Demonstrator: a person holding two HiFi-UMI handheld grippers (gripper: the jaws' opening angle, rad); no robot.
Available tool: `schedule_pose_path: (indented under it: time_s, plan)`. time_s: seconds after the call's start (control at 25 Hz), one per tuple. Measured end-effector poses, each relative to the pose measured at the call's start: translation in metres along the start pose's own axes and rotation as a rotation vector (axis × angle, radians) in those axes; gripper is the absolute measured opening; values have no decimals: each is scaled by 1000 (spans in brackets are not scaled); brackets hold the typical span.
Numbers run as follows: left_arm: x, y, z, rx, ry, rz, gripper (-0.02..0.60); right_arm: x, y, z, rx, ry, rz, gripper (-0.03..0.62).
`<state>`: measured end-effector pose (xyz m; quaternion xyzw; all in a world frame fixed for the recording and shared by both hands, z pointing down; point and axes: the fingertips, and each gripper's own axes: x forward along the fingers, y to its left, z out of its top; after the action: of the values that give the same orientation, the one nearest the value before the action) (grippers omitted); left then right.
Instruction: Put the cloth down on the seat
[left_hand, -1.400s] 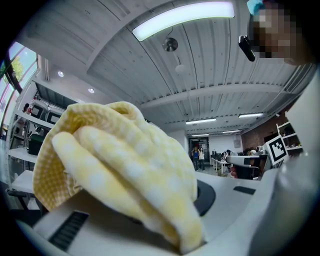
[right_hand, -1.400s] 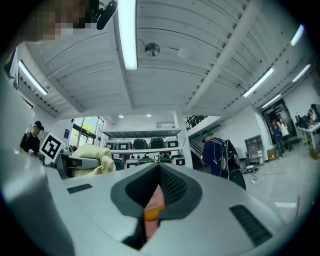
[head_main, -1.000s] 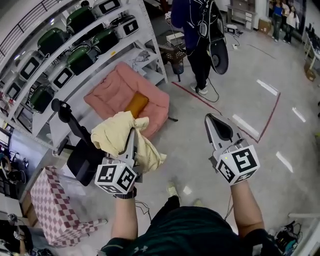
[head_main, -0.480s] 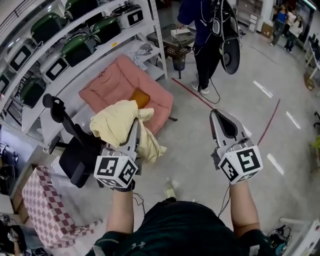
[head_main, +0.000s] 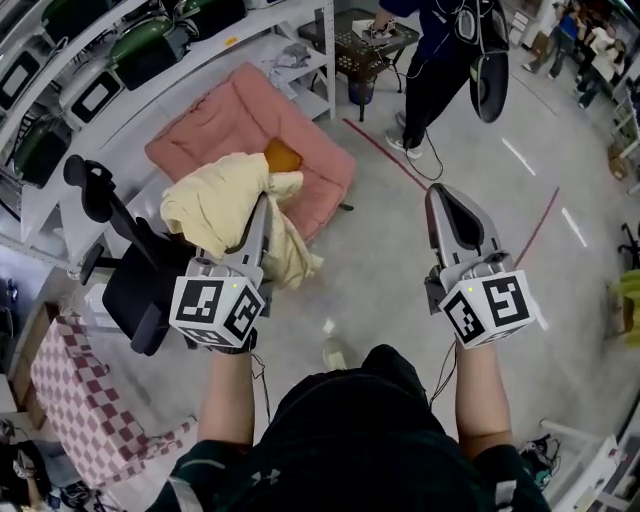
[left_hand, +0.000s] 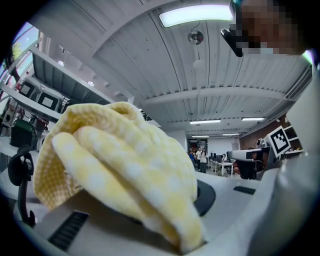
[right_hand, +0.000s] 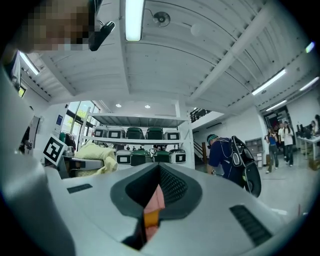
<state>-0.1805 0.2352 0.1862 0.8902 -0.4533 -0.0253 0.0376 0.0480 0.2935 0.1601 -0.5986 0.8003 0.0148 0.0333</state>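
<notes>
Grips crumpled pale-yellow checked cloth (head_main: 212, 205) in left gripper (head_main: 262, 203), centre left of frame, overlapping pink cushioned floor seat (head_main: 225, 125) at upper left. Carries right gripper (head_main: 441, 192) centre right, jaws together, empty.

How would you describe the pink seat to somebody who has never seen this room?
Find the white shelves loaded with green cases. The pink seat lies on the floor before them. Unlike the black chair nearby, it holds an orange cushion.

Pale yellow checked cloth (head_main: 215, 203), pink seat (head_main: 228, 122), orange cushion (head_main: 283, 157), red-and-white checkered chair (head_main: 62, 392)
</notes>
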Motion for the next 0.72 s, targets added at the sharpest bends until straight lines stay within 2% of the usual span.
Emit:
schedule_pose_path:
  time_s: [0.24,0.44,0.72]
  plan:
    - [22,21,-10,-7,17,-5,64,35,-2,-8,0,19,9,3]
    - [55,27,-16,-12,31,7,64,68,-24,-17,19,37,39,3]
    - [111,66,-25,9,58,19,65,138,-44,-35,45,40,67,3]
